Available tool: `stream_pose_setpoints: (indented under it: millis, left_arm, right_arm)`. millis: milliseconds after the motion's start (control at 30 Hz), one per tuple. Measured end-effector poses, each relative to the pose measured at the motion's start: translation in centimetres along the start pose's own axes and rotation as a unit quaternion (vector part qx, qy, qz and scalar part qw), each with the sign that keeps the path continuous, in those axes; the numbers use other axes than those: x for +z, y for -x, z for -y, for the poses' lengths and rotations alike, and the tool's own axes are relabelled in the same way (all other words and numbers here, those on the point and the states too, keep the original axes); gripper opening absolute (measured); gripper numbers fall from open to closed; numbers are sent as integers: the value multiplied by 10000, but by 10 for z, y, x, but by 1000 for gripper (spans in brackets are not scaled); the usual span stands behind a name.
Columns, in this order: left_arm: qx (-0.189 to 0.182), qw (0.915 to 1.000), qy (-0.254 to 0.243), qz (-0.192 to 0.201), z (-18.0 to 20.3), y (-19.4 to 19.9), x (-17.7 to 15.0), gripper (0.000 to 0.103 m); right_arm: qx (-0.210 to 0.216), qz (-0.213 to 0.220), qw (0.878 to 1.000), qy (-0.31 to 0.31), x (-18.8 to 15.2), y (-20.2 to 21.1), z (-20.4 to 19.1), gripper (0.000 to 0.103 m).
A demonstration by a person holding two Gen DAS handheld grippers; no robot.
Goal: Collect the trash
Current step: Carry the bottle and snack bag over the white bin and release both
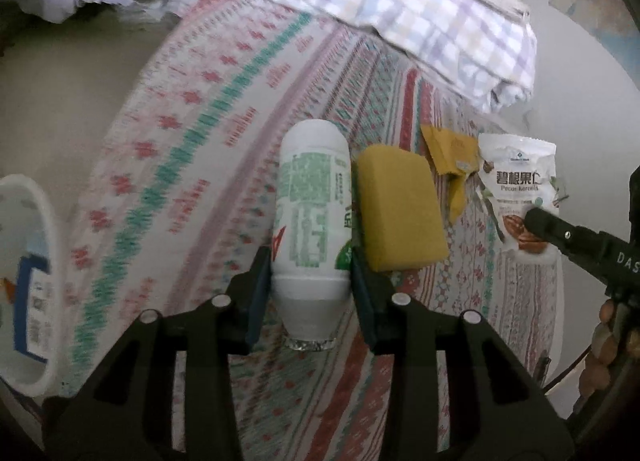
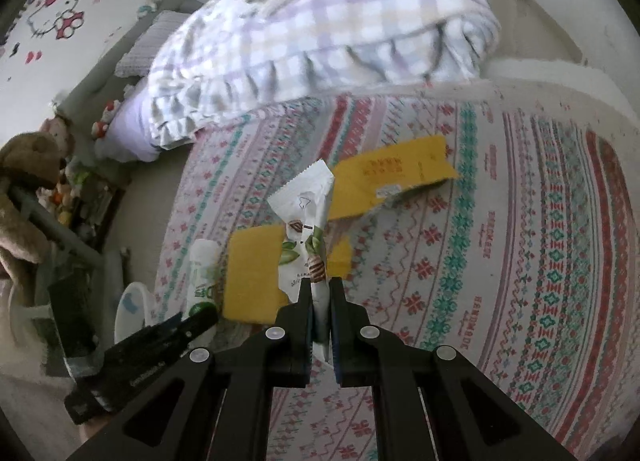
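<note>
My left gripper is shut on a white plastic bottle with a green label, held over the patterned bedspread. My right gripper is shut on a white pecan snack bag, which stands up between the fingers; the bag also shows in the left wrist view with the right gripper's finger on it. A yellow sponge lies right of the bottle, and a yellow wrapper lies beyond it. In the right wrist view I see the sponge, the wrapper and the bottle.
A white bin holding packaging stands at the left beside the bed; it also shows in the right wrist view. A checked duvet is bunched at the far side of the bedspread. Soft toys sit at the left.
</note>
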State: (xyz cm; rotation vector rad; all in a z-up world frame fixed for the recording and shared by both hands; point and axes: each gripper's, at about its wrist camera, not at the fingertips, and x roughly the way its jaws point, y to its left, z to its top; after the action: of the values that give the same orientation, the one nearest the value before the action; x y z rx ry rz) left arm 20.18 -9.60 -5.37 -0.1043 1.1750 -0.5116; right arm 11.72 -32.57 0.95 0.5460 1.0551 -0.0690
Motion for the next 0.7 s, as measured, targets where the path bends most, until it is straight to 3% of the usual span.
stream_pose_setpoints:
  millis: [333,700]
  left_arm:
    - [275,9988,84,407,-52,63,-16,41]
    - [889,9918,707,582,-147,105,-38,41]
  right_arm:
    - [490,-109,9964,684,-21,-5,-76,8]
    - [884,-437,9844,1459,-59,-31,-160,8]
